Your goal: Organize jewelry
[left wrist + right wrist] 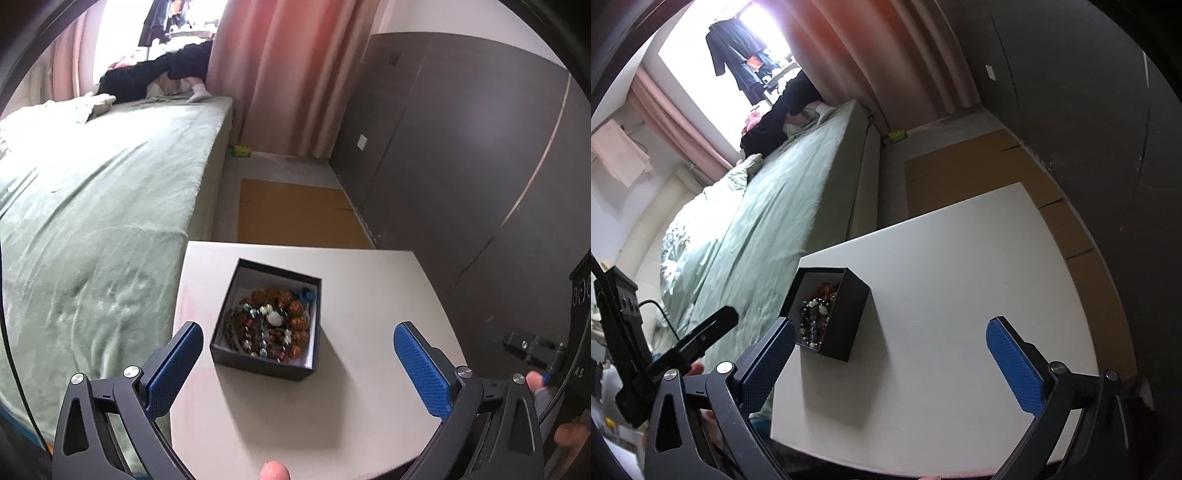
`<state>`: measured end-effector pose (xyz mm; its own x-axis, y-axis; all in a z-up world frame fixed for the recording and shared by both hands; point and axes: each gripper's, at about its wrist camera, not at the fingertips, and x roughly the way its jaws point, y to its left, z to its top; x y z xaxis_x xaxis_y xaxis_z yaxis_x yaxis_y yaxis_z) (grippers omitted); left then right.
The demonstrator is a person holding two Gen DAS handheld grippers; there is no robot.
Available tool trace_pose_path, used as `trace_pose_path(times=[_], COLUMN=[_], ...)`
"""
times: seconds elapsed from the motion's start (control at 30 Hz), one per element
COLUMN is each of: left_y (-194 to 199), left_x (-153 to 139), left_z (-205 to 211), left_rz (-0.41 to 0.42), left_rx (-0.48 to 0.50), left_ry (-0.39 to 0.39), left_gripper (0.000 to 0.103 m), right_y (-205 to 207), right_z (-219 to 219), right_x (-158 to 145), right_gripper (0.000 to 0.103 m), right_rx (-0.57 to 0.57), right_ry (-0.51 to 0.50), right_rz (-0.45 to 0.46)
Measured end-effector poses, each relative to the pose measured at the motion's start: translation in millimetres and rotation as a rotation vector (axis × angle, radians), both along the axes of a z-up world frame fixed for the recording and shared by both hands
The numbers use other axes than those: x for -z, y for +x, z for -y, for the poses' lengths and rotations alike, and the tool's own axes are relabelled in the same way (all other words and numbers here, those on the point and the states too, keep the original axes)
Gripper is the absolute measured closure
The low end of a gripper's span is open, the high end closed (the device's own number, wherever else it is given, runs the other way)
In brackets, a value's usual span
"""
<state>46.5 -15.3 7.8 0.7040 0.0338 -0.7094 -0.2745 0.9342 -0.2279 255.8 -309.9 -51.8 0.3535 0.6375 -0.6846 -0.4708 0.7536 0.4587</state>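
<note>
While both grippers, left (298,363) and right (891,363), hover with fingers spread, empty | beads (271,325) tangled inside black box (221,352) on table (351,406) | likely light, slippery; pinch one strand.

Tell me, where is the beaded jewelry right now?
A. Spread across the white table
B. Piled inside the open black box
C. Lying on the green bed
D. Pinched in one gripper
B: the beads lie heaped inside the lidless black box, with both grippers open and empty.
</note>
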Motion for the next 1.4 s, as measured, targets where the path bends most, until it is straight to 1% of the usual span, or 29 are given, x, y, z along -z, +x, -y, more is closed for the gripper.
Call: trace_pose_path(times=[0.2, 0.33, 0.4, 0.53, 0.67, 0.9, 1.1, 1.4], left_y=[-18.0, -26.2, -29.4, -33.7, -36.9, -43.0, -45.4, -48.2], left_x=[-11.8, -21.7, -25.2, -31.6, -35.4, -40.0, -39.2, -38.6], left_z=[15.0, 26.1, 31.1, 40.4, 46.9, 50.3, 48.9, 47.3], left_rz=[0.011, 0.015, 0.019, 0.025, 0.027, 0.037, 0.041, 0.043], left_rx=[0.007, 0.024, 0.027, 0.034, 0.044, 0.041, 0.035, 0.035], left_ry=[0.046, 0.063, 0.081, 0.114, 0.118, 0.127, 0.122, 0.118], left_gripper=[0.000, 0.000, 0.000, 0.000, 0.000, 0.000, 0.000, 0.000], right_y=[-11.7, -13.5, -14.9, -20.0, -28.6, -39.4, -44.9, -52.8], right_z=[11.2, 20.2, 23.8, 30.7, 36.0, 37.1, 36.0, 36.7], right_x=[-8.8, -13.0, -14.4, -23.4, -33.6, -43.0, -45.1, -48.6], right_gripper=[0.000, 0.000, 0.000, 0.000, 0.000, 0.000, 0.000, 0.000], right_rx=[-0.015, -0.013, -0.013, -0.006, -0.012, -0.036, -0.052, -0.058], right_ry=[0.010, 0.023, 0.015, 0.004, 0.016, 0.010, 0.005, 0.002], right_rz=[0.037, 0.031, 0.029, 0.058, 0.080, 0.103, 0.100, 0.121])
